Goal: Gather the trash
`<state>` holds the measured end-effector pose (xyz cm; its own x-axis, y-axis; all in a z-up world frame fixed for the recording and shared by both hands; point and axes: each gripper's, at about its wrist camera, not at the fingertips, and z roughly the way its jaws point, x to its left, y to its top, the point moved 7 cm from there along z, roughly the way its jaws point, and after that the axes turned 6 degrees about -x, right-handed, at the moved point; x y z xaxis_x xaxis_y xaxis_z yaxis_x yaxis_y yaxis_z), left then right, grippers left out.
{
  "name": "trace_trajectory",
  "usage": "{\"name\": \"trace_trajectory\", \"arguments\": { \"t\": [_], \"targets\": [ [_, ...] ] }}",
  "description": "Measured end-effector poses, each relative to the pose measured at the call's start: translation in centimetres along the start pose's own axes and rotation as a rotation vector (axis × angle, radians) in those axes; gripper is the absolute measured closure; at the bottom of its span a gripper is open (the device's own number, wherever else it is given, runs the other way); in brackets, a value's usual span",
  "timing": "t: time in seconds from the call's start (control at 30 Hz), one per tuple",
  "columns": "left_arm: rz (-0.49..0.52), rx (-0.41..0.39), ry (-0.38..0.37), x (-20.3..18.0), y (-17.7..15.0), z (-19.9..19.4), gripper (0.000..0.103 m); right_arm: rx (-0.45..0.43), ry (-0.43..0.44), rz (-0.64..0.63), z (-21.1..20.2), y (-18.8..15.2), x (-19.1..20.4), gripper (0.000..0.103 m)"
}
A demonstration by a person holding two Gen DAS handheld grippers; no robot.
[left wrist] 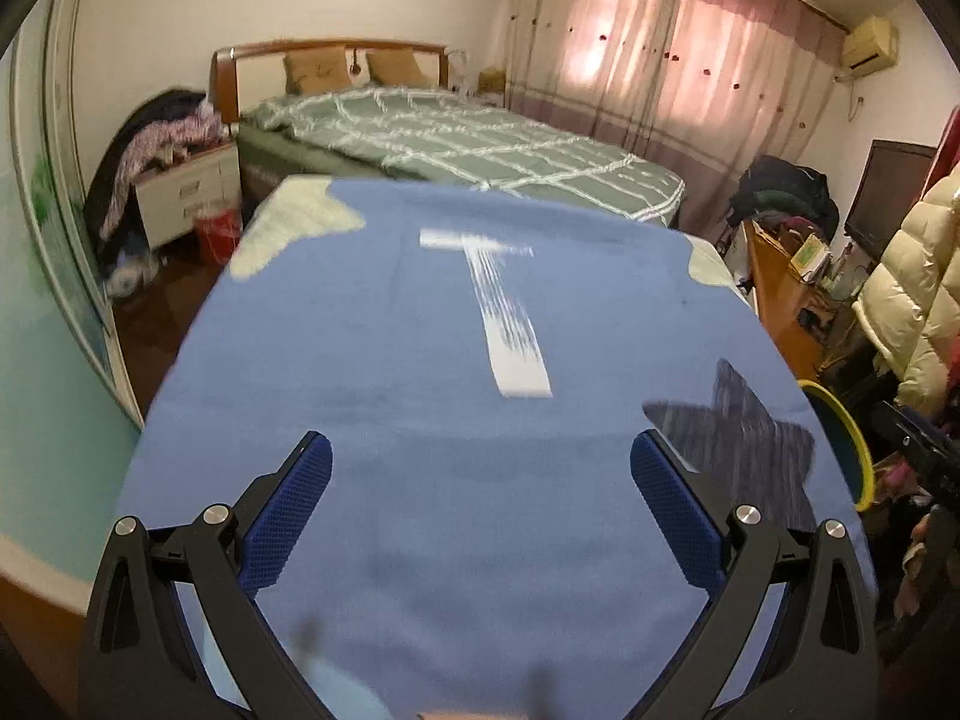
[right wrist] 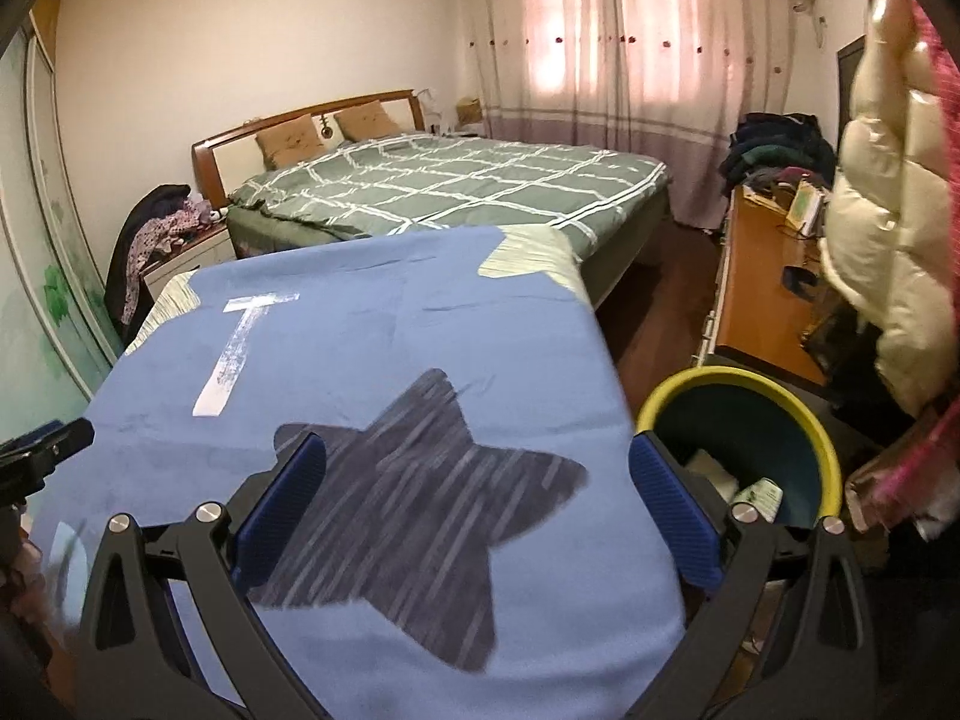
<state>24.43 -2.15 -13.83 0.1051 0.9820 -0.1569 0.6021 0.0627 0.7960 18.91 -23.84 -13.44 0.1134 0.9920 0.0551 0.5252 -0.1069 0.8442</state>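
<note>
Both claws spread wide with nothing held, no loose trash left on the tabletop as far as can be seen.

Left claw (left wrist: 480, 504) and right claw (right wrist: 477, 507) are hung over the blue star-print cloth tabletop (right wrist: 372, 324). Pale paper and packet scraps (right wrist: 735, 483) are seen inside the yellow-rimmed teal bin (right wrist: 744, 381) beside it; probably light and crumply, best pinched by an edge.

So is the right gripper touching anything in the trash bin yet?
Apart. The right wrist view shows the right gripper with jaws open and empty over the blue cloth, while the trash bin sits beside the table.
</note>
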Motion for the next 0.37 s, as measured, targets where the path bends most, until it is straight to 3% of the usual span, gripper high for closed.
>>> {"name": "trace_trajectory", "arguments": {
  "t": [0.07,0.17,0.37],
  "targets": [
    [0.015,-0.02,0.029,0.3,1.0,0.8,0.007,0.008,-0.003,-0.002,1.2,0.6,0.3,0.007],
    [0.096,-0.035,0.138,0.8,2.8,2.6,0.005,0.016,-0.017,-0.001,3.5,1.5,0.6,0.007],
    [0.047,0.088,0.129,3.2,4.0,9.2,0.005,0.119,0.012,0.002,10.1,1.5,1.9,0.007]
  ]
}}
